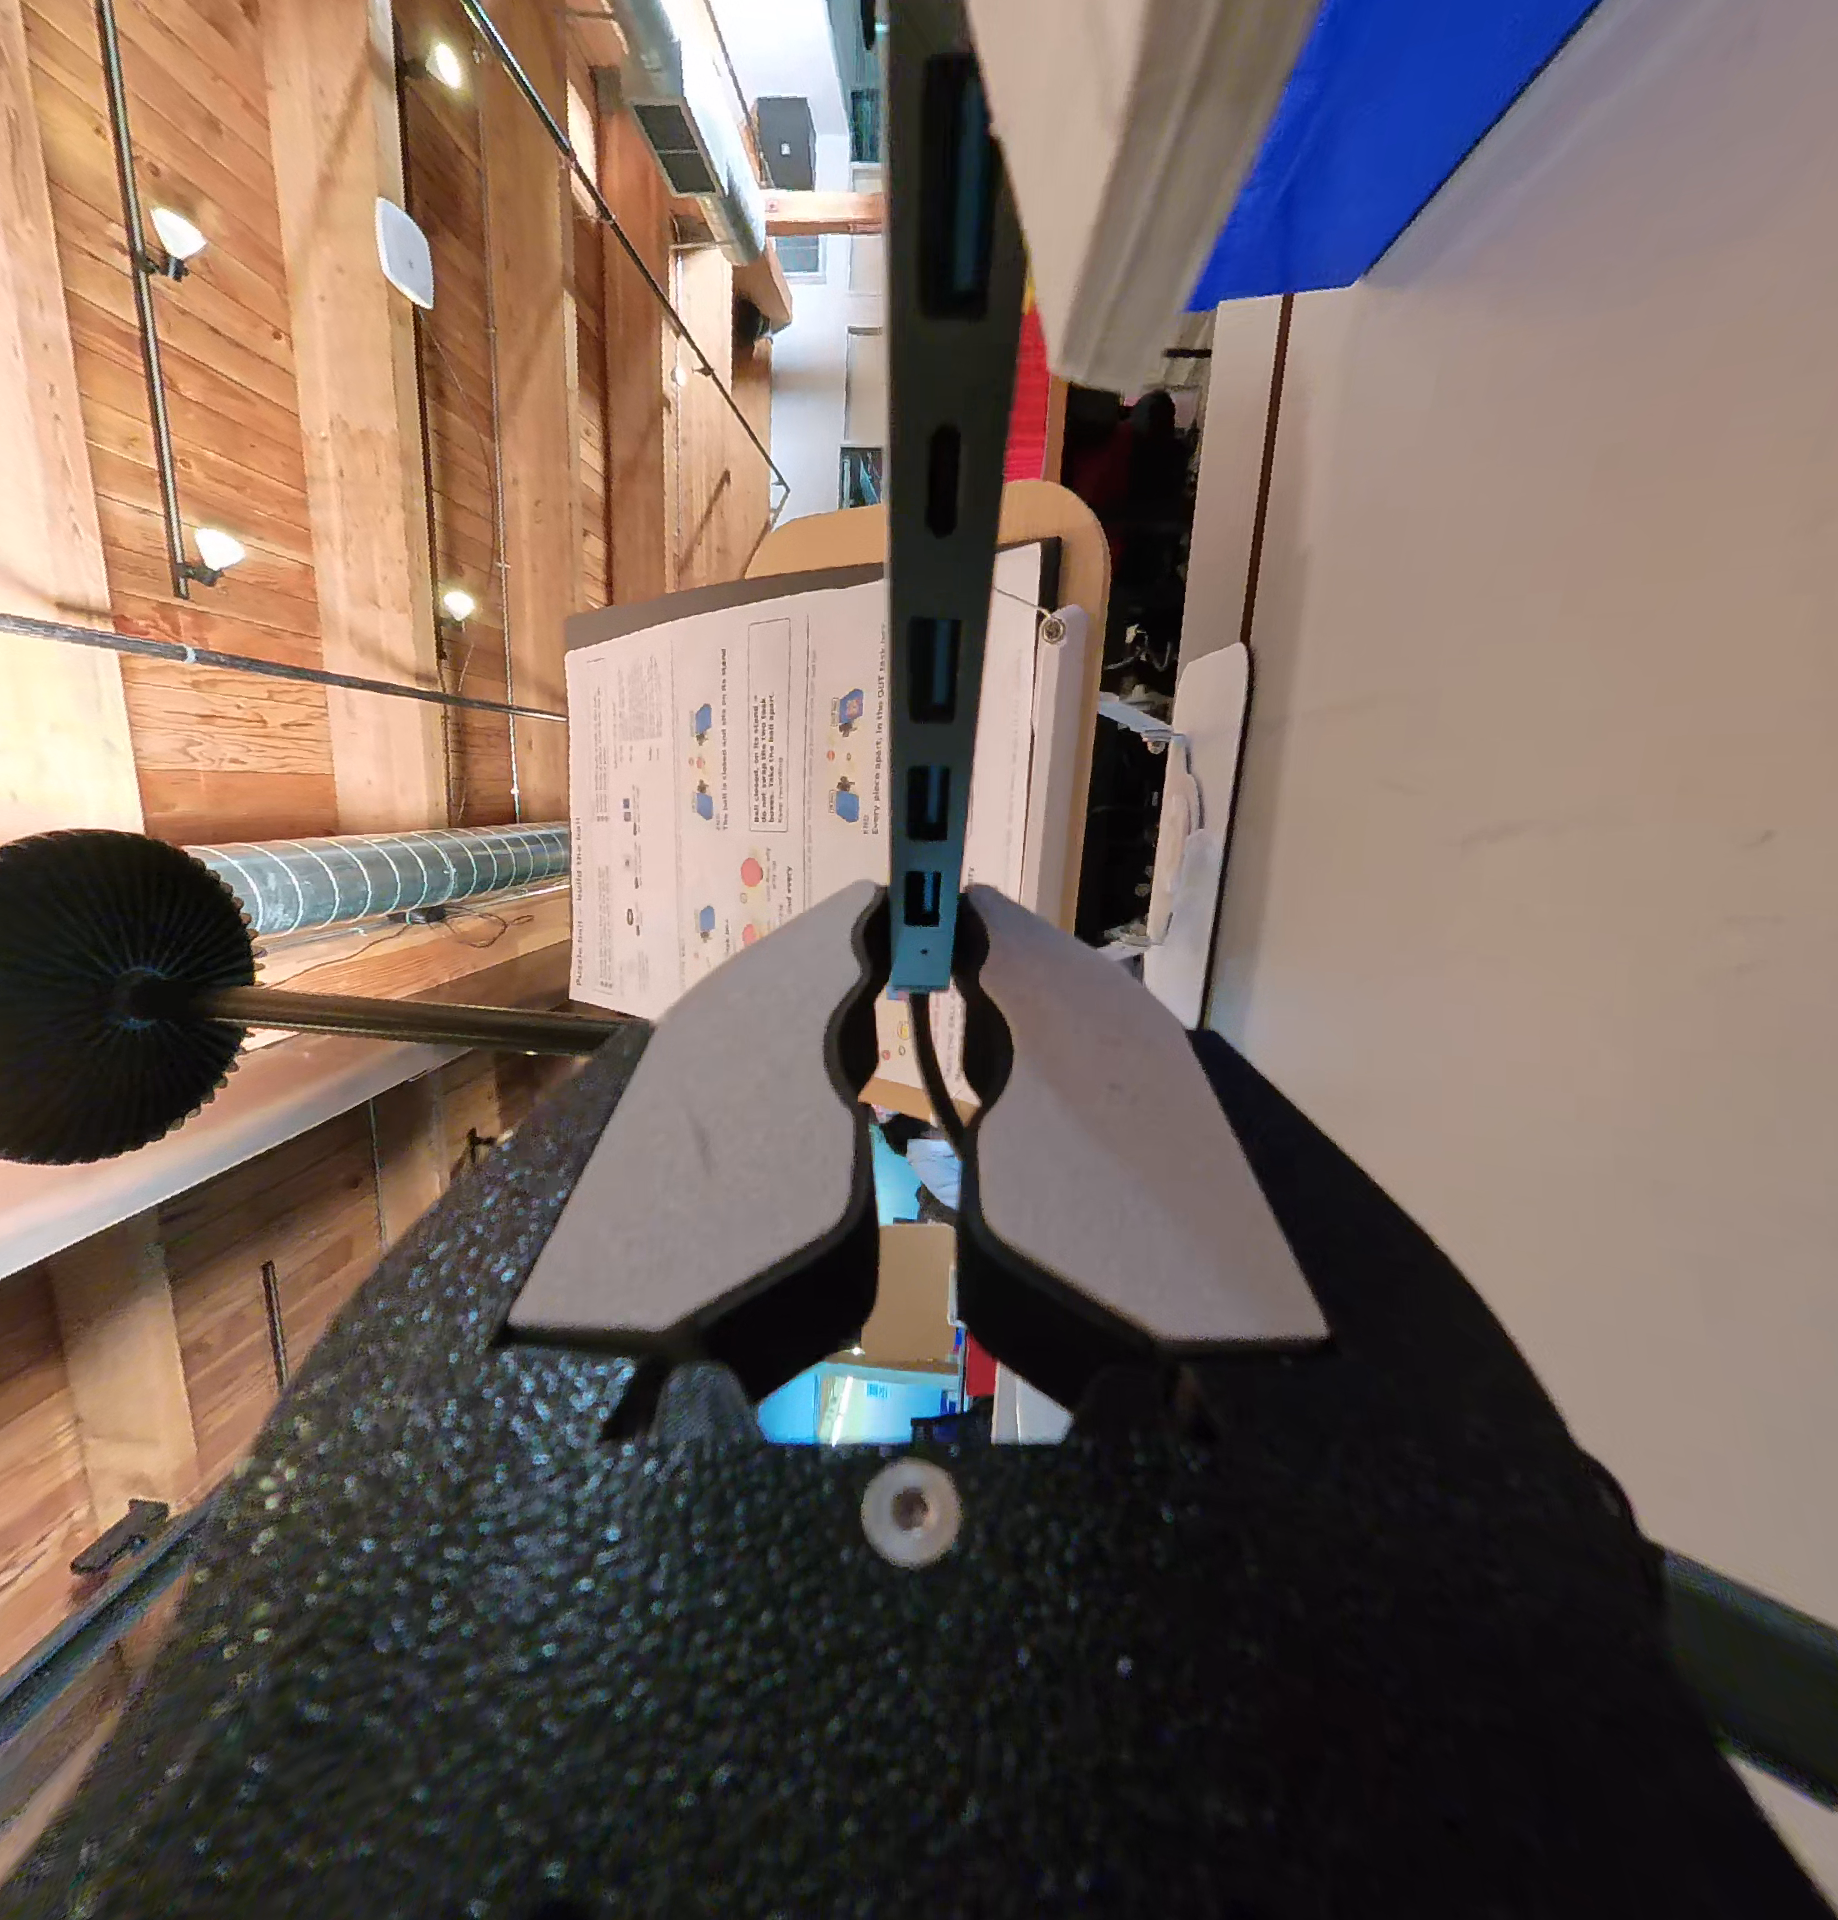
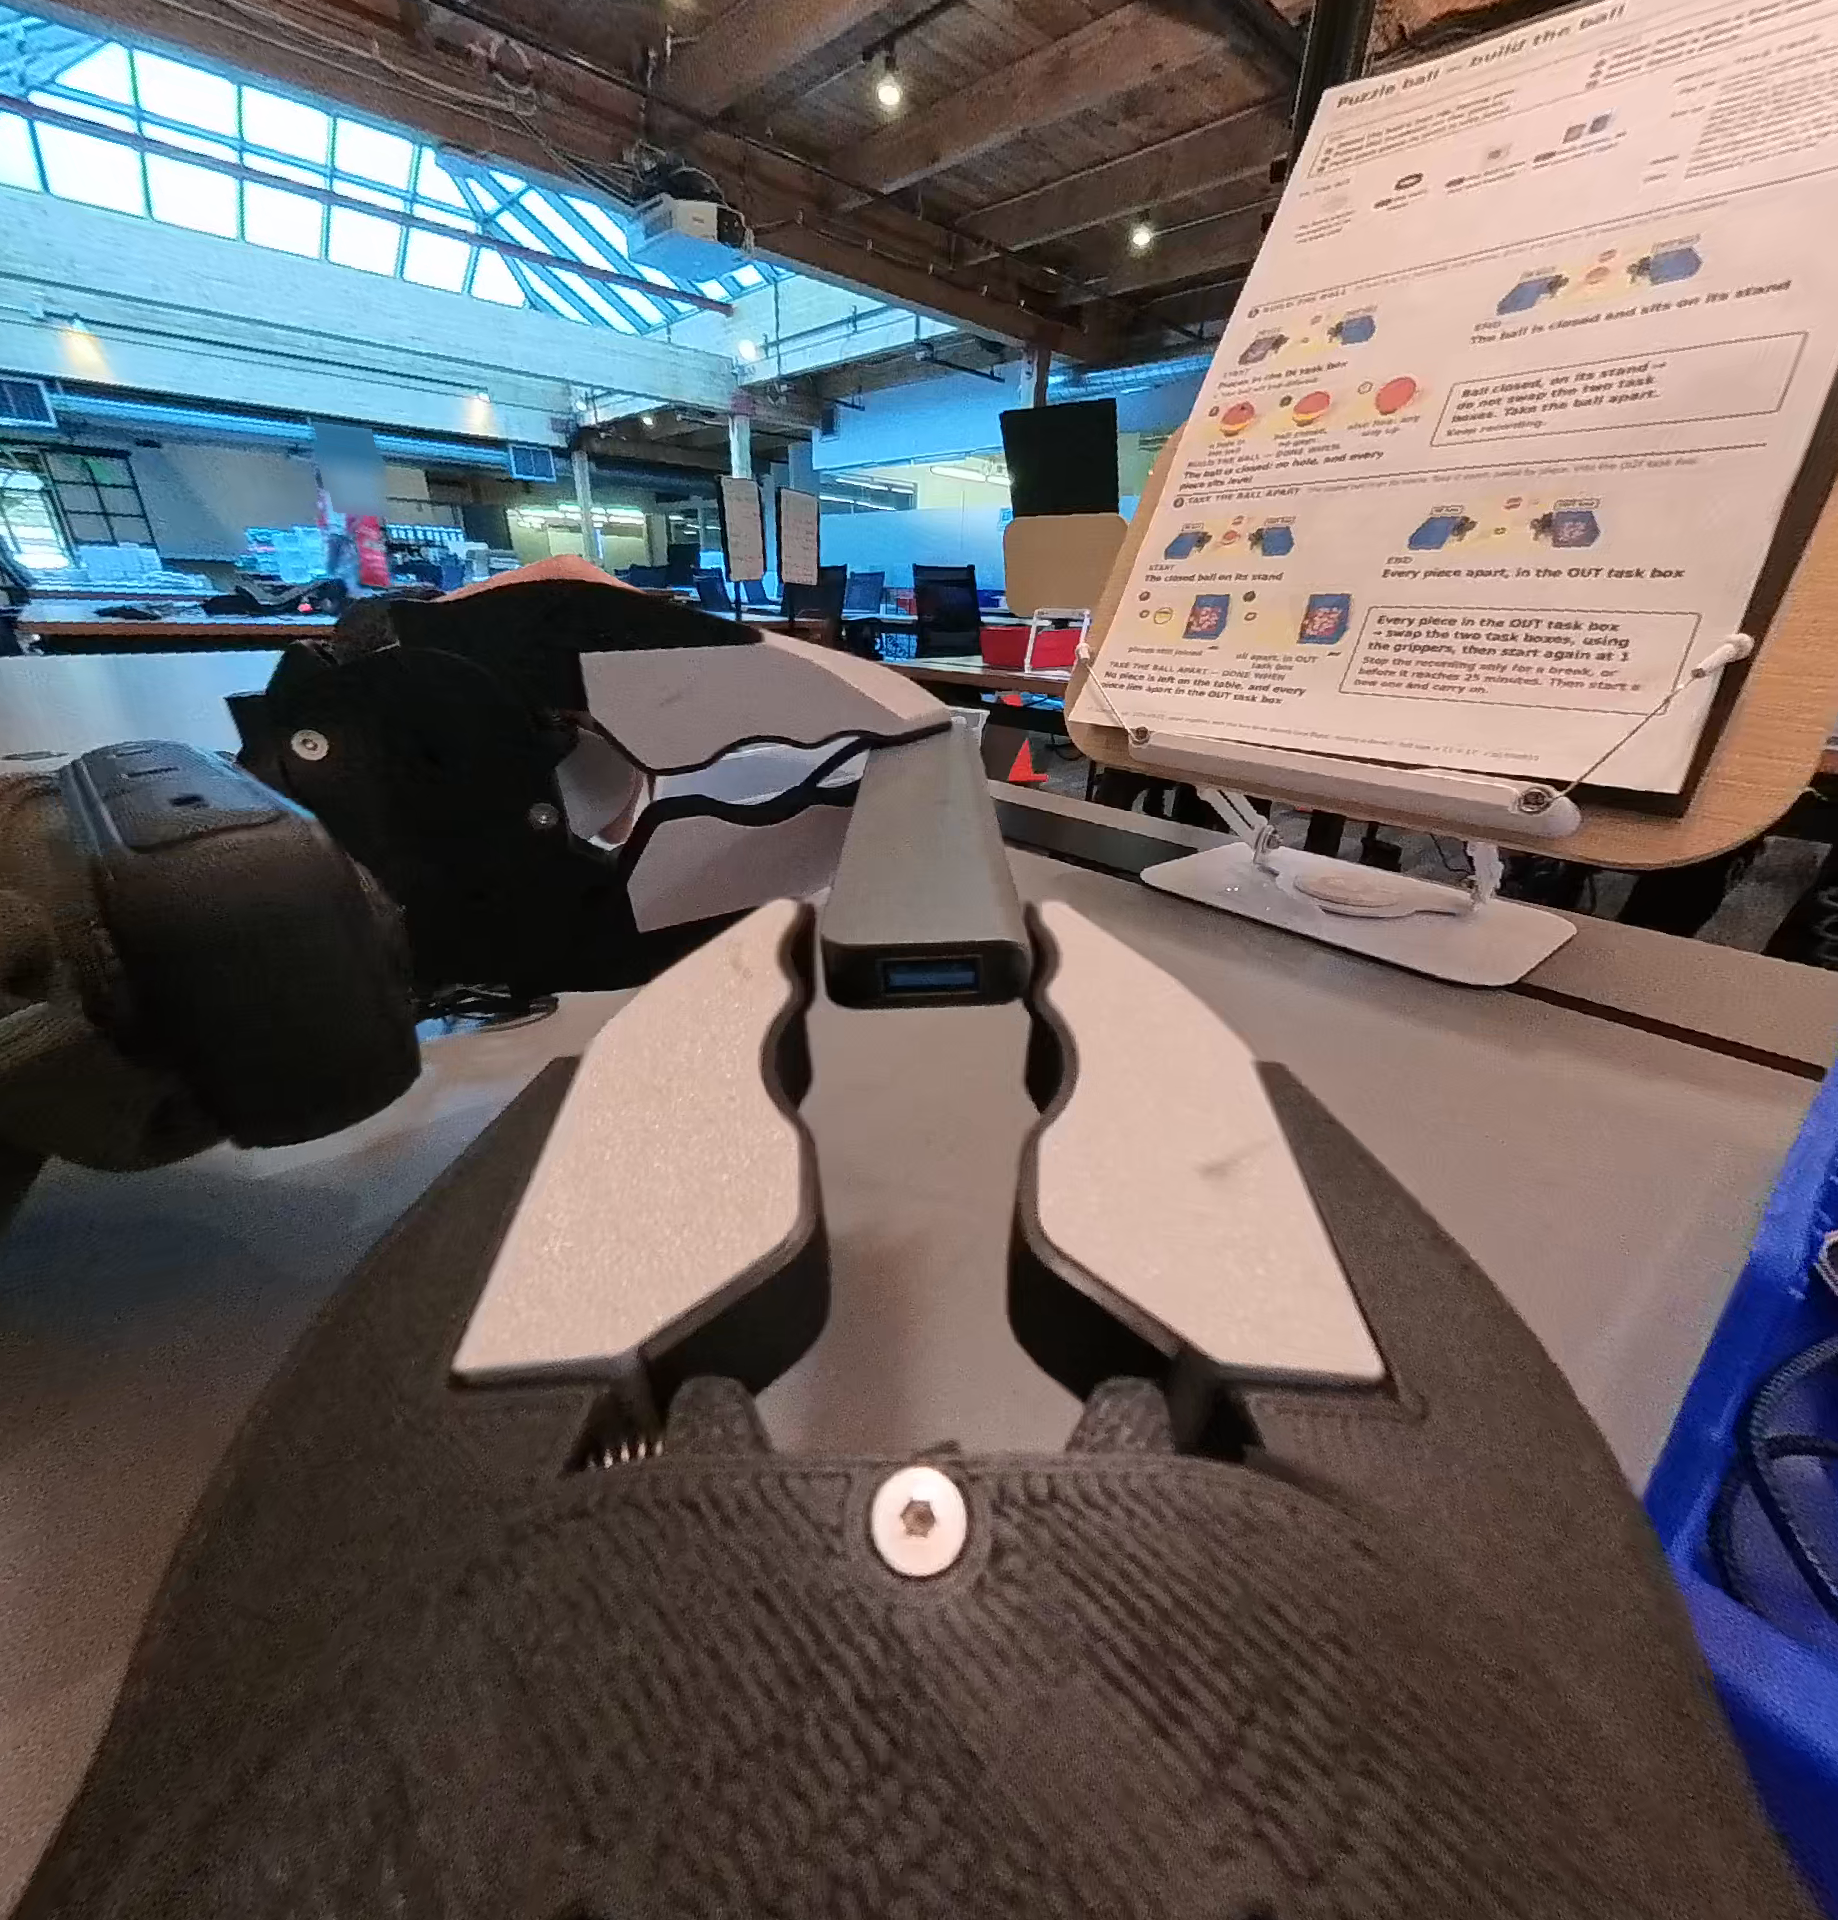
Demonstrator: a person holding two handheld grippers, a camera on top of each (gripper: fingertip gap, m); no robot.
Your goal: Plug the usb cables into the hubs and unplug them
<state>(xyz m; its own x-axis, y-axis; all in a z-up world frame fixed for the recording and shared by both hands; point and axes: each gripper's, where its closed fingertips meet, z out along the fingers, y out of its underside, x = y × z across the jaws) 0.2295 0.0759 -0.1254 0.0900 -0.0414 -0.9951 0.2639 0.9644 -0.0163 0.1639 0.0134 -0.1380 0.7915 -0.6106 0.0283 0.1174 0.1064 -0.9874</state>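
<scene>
- Printed sheet (image 2: 1497, 416), clipped to a wooden stand (image 2: 1725, 821) on the table: the only legible writing in either view. It carries a bold heading along the top edge, numbered section lines, short captions under small coloured pictures, and two boxed notes in bold type. Wording is not reproduced here.
- The same sheet in the left wrist view: lying sideways and partly hidden behind the hub (image 1: 936, 582); only the larger lines are readable.
- Hub casing: any marking is possibly present, but too small to tell.
- Two far sheets on stands (image 2: 740, 525): too distant to read.
</scene>
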